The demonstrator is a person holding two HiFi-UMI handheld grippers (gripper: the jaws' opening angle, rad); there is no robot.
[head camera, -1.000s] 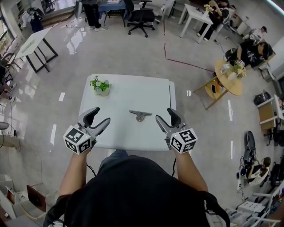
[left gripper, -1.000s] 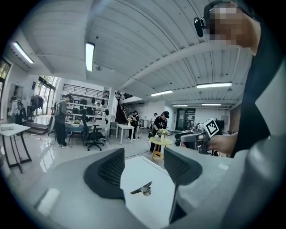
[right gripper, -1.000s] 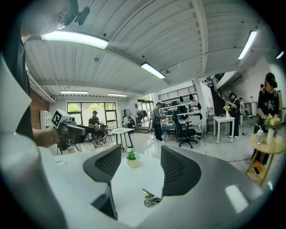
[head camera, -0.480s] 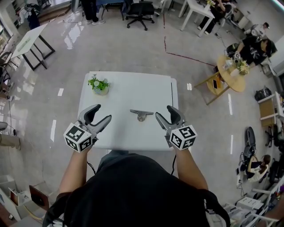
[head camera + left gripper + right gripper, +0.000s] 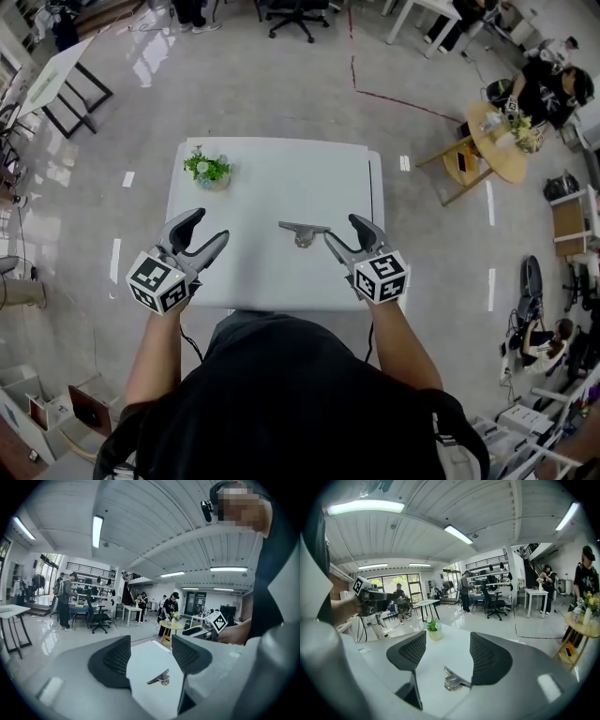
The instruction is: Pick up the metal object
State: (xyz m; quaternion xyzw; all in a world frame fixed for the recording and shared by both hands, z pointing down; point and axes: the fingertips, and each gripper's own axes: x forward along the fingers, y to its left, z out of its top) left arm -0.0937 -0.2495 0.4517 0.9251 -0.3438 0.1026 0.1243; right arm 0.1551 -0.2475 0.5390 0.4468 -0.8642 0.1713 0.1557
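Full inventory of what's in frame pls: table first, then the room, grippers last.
table: 1, white, centre.
metal object: 1, silver, on the table's near right part.
potted plant: 1, green, pale pot, table's far left corner.
round side table: 1, wooden, off to the right of the table.
office chair: 1, black, far side of the room.
desk: 1, white top, black legs, far left.
bystander: 1, in black, beside the round side table.
left gripper: 1, grey, jaws apart, empty, at the table's near left edge.
right gripper: 1, grey, jaws apart and just opened further, nothing between them, right behind the metal object.
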